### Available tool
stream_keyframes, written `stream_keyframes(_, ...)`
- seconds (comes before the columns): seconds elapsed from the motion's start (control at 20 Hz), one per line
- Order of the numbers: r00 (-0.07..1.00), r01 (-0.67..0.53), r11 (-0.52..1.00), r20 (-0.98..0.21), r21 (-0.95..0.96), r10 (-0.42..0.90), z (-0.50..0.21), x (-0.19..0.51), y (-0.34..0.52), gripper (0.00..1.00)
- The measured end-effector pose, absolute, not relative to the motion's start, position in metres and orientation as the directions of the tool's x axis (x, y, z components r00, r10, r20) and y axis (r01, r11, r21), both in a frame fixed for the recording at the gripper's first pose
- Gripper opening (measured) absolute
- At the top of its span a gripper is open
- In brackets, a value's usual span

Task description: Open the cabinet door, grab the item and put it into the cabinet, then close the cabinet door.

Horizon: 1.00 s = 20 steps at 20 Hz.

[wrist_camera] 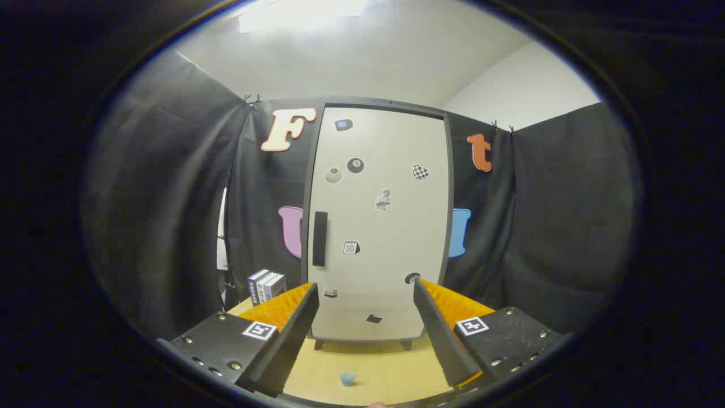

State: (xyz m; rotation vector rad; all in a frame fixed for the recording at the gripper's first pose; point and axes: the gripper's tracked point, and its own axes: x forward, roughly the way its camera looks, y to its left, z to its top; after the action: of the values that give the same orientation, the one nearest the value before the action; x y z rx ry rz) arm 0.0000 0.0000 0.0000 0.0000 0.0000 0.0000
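Gripper view. My tool (365, 294) is spread wide, its fingers (289, 334) holding nothing. Beyond them stands the cabinet (379, 226) on the wooden surface (374, 368), its pale door (391, 192) closed, dotted with stickers, with a dark handle (320, 238) on its left edge. A small pale blue cup (347, 378) rests on the surface between the fingers. Boxes (265, 286) sit left of the cabinet.

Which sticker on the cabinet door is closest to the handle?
The calendar sticker, just beside the dark handle on the cabinet door. The gripper is open.
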Motion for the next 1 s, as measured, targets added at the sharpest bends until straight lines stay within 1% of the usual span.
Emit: stream_keyframes(1.0, 1.0, -0.012, 1.0, -0.028, -0.005, 0.012, -0.008, 0.016, 0.006, 1.0)
